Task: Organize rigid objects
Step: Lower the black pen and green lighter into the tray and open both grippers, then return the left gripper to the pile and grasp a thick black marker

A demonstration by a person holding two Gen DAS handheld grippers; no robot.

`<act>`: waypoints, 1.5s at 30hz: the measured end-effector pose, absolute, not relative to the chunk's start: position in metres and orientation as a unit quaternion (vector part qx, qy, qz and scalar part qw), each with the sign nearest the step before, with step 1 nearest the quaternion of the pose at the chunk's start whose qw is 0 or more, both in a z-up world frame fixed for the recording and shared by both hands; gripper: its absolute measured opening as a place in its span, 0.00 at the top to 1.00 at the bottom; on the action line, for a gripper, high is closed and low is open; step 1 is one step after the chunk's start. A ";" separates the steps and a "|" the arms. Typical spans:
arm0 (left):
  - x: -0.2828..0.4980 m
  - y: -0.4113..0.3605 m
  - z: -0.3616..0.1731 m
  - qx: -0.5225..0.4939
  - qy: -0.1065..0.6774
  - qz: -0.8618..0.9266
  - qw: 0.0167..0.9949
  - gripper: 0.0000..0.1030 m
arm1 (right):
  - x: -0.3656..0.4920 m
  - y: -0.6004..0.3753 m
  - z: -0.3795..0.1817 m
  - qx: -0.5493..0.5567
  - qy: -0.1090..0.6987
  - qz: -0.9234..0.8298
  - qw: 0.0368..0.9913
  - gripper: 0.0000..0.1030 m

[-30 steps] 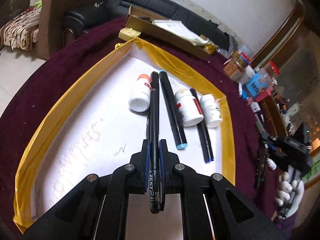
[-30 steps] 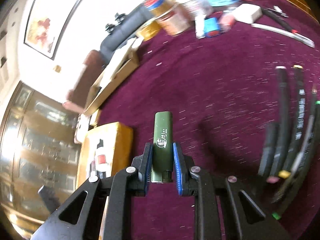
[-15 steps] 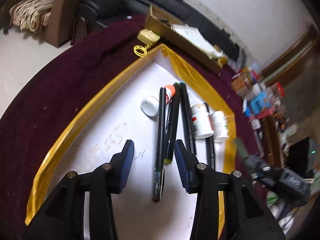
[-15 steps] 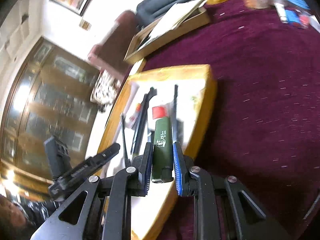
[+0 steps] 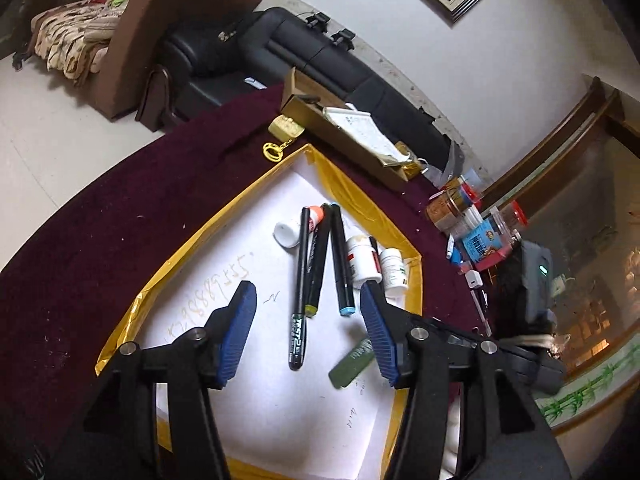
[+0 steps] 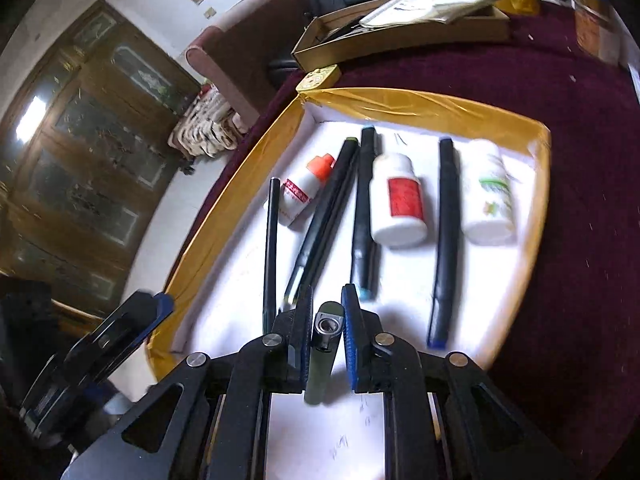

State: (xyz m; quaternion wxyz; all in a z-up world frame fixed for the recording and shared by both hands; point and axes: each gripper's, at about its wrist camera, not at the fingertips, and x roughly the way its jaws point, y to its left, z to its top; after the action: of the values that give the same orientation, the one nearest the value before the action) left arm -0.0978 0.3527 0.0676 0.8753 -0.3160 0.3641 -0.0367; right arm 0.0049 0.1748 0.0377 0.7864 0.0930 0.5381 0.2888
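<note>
A gold-rimmed tray (image 5: pixel 224 216) with a white floor holds several black pens and three white bottles. My left gripper (image 5: pixel 308 320) is open and empty above the tray; the black pen (image 5: pixel 299 292) lies on the floor between its fingers. My right gripper (image 6: pixel 327 332) is over the tray's near end. Between its blue pads (image 6: pixel 349 328) is a green lighter (image 6: pixel 325 352), seen end-on, and small gaps show on both sides. The lighter also shows in the left wrist view (image 5: pixel 352 362), low over the tray. The tray shows in the right wrist view (image 6: pixel 420 108) too.
The tray sits on a dark red tablecloth (image 5: pixel 120 216). A cardboard box (image 5: pixel 340 132) with papers lies beyond it. Jars and packets (image 5: pixel 472 224) crowd the right. A gold keyring (image 5: pixel 280 136) lies by the tray's far corner. A sofa and armchair stand behind.
My left gripper opened, left the black pen on the tray and rose back. My right gripper carried the green lighter from the cloth to the tray, and its jaws have loosened.
</note>
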 end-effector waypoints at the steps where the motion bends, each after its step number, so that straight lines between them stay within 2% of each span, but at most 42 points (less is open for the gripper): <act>1: -0.098 0.352 0.068 -0.314 0.363 -0.037 0.876 0.48 | 0.009 0.181 0.037 0.089 0.538 0.289 0.787 0.86; 5: -0.104 0.353 0.066 -0.315 0.367 -0.036 0.874 0.48 | 0.018 0.185 0.043 0.098 0.533 0.281 0.792 0.84; 7: -0.107 0.355 0.067 -0.316 0.367 -0.035 0.874 0.48 | 0.015 0.178 0.057 0.105 0.516 0.288 0.800 0.79; 14: -0.120 0.362 0.083 -0.330 0.334 -0.026 0.883 0.41 | -0.018 0.097 0.121 0.096 0.394 0.236 0.883 0.66; 15: -0.122 0.360 0.087 -0.329 0.326 -0.030 0.886 0.41 | -0.027 0.081 0.128 0.085 0.368 0.212 0.901 0.57; 16: -0.123 0.357 0.089 -0.327 0.322 -0.035 0.888 0.40 | -0.039 0.062 0.134 0.068 0.338 0.183 0.921 0.41; 17: -0.123 0.353 0.092 -0.324 0.318 -0.040 0.890 0.38 | -0.051 0.043 0.138 0.054 0.311 0.151 0.937 0.33; 18: -0.123 0.347 0.096 -0.319 0.315 -0.047 0.893 0.37 | -0.059 0.026 0.139 0.044 0.293 0.120 0.948 0.17; 19: -0.122 0.339 0.099 -0.309 0.313 -0.057 0.896 0.34 | -0.066 0.007 0.138 0.039 0.278 0.088 0.956 0.11; 21: -0.118 0.317 0.104 -0.288 0.317 -0.081 0.900 0.31 | -0.074 -0.038 0.131 0.049 0.269 0.029 0.961 0.11; 23: -0.113 0.293 0.106 -0.272 0.327 -0.108 0.899 0.31 | -0.074 -0.089 0.114 0.081 0.305 -0.021 0.949 0.11; 25: -0.106 0.260 0.104 -0.248 0.349 -0.142 0.892 0.31 | -0.075 -0.137 0.093 0.140 0.341 -0.042 0.929 0.11; 30: -0.085 0.169 0.091 -0.189 0.413 -0.220 0.863 0.31 | -0.093 -0.211 0.062 0.204 0.354 -0.081 0.909 0.16; 38: -0.061 0.026 0.052 -0.042 0.474 -0.255 0.842 0.31 | -0.104 -0.252 0.037 0.253 0.329 -0.074 0.907 0.16; 45: -0.048 -0.038 0.033 0.054 0.468 -0.255 0.844 0.32 | -0.108 -0.264 0.025 0.287 0.316 -0.053 0.903 0.16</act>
State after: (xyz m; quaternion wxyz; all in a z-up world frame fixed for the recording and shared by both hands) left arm -0.0476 -0.0382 0.0328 0.8444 0.0538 0.4681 -0.2551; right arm -0.1081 -0.2637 0.0246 0.9028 0.2868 0.3162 -0.0530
